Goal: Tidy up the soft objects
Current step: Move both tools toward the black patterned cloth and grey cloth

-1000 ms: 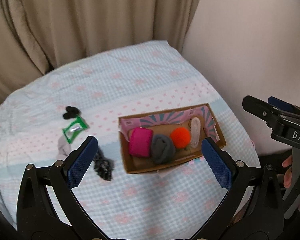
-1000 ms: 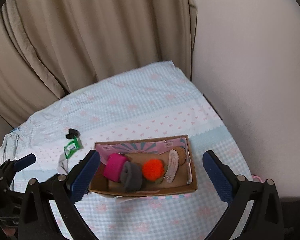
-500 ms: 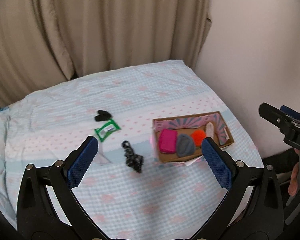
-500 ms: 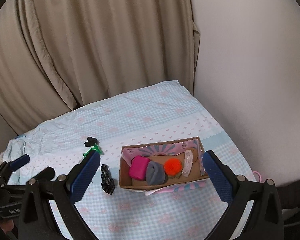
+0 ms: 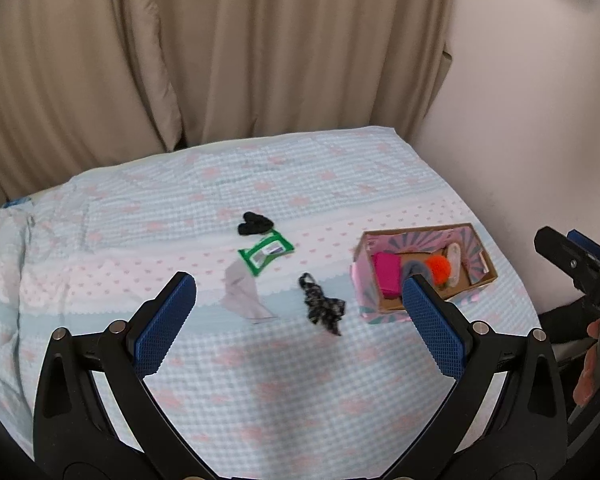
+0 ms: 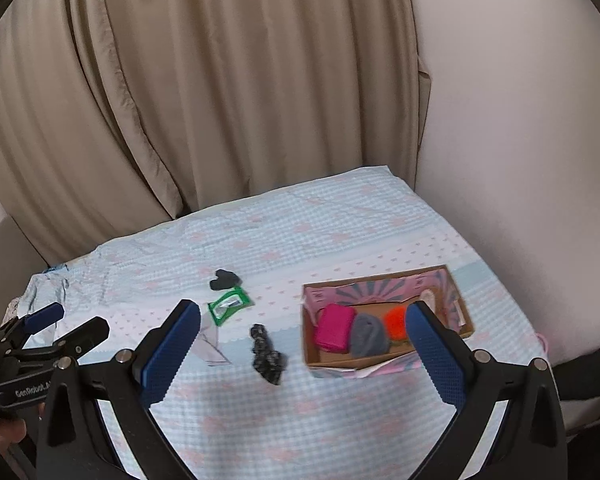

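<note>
Both grippers pulled back, so the blue-checked bedspread (image 5: 300, 380) filled more view. Cardboard box (image 6: 454, 286) held pink, grey, orange softies. Left gripper (image 5: 296, 312) and right gripper (image 6: 304, 344) gaped wide, empty. Black speckled scrunchie (image 5: 322, 308) lay loose, likely next.

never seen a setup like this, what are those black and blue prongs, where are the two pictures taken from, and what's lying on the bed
The prongs are two hand-held grippers, one in each of a person's hands. Each carries a camera looking forward along its own jaws, so one picture comes from the left gripper and one from the right gripper. Both stand open and hold nothing.

On the checked bedsheet sits a cardboard box holding a pink roll, a grey roll and an orange pom-pom. Loose beside it lie a black patterned scrunchie, a green packet, a small black item and a pale cloth.
</note>
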Motion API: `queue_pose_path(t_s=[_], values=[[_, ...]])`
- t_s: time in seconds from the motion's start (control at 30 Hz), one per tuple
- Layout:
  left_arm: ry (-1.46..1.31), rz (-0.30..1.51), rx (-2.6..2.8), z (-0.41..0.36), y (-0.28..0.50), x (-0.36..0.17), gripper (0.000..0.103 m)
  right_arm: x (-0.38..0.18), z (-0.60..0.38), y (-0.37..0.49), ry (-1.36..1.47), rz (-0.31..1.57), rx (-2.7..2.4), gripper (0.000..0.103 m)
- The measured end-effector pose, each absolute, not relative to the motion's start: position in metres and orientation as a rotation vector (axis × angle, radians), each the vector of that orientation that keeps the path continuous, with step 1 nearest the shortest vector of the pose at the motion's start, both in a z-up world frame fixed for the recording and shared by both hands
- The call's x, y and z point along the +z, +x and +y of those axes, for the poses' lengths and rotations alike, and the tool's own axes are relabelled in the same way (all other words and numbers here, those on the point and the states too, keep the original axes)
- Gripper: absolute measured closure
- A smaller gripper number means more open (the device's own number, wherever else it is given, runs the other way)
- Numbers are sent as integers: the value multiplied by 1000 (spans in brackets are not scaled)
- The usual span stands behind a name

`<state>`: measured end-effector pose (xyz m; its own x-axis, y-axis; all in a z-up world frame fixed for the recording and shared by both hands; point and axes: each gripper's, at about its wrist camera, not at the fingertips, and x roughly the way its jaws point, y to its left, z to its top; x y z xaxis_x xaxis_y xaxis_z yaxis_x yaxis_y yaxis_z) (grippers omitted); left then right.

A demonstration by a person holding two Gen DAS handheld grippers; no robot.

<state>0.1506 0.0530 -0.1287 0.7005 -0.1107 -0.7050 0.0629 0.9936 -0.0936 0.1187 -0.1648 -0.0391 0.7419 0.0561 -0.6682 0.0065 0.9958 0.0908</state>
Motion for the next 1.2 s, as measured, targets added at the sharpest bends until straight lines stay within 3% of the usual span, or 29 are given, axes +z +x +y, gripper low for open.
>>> queue_pose_path(t_s=[0.33, 0.73, 1.2], values=[[-13, 868, -193, 117, 189, -201, 0, -96, -102, 123, 121, 777, -53, 1], [62, 929, -297, 145, 249, -339, 0, -228, -58, 157, 117, 901, -45, 1], [144, 946, -355, 118, 290, -474, 2, -368, -51, 223, 41, 941, 3, 1]])
